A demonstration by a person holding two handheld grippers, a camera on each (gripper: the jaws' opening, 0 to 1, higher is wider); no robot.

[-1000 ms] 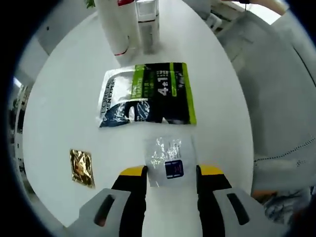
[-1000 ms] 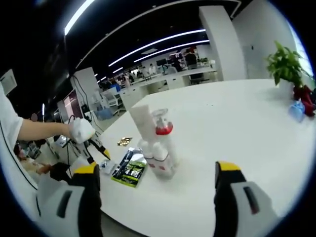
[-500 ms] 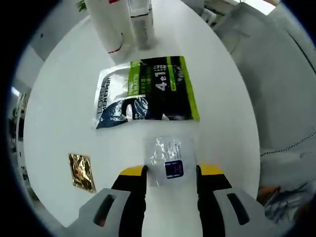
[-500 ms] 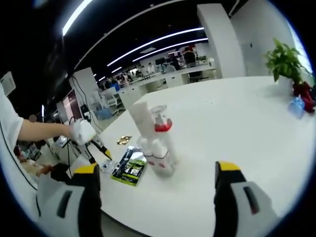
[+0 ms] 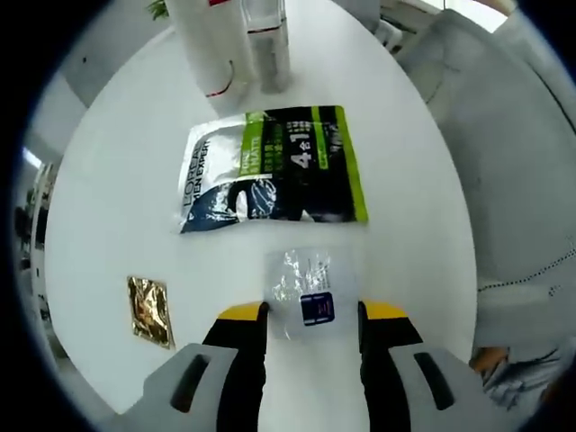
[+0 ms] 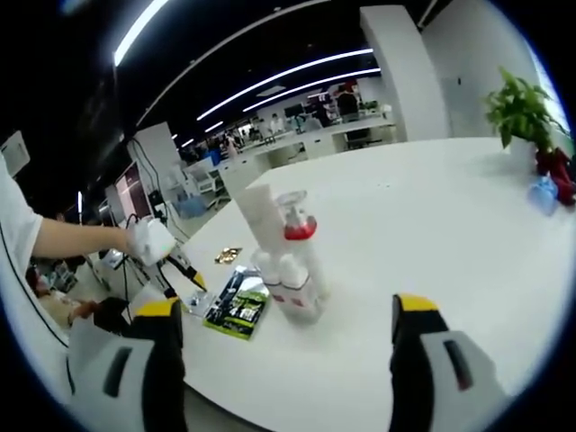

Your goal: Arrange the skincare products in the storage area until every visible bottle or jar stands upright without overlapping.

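Observation:
In the left gripper view my left gripper [image 5: 311, 313] hangs open over a small clear sachet with a blue label [image 5: 308, 293], which lies flat on the white table [image 5: 117, 207] between the yellow fingertips. Beyond it lies a green, black and silver sachet [image 5: 270, 167]. A gold foil sachet [image 5: 148, 309] lies at the left. A white tube [image 5: 209, 45] and a clear bottle [image 5: 266, 45] stand upright at the top. In the right gripper view my right gripper [image 6: 283, 315] is open and held away from the cluster of upright bottles [image 6: 286, 261]; the left gripper [image 6: 180, 268] hovers near the green sachet [image 6: 237, 304].
The table edge curves close on the right of the left gripper view, with grey floor [image 5: 513, 162] beyond. In the right gripper view a potted plant [image 6: 524, 112] and a blue object [image 6: 541, 193] stand at the far right of the table. A person's sleeve and gloved hand [image 6: 148, 239] come in from the left.
The left gripper view has shifted slightly; the sachets sit a little lower than half a second ago. The clear sachet stays between the open jaws. The right gripper barely moved.

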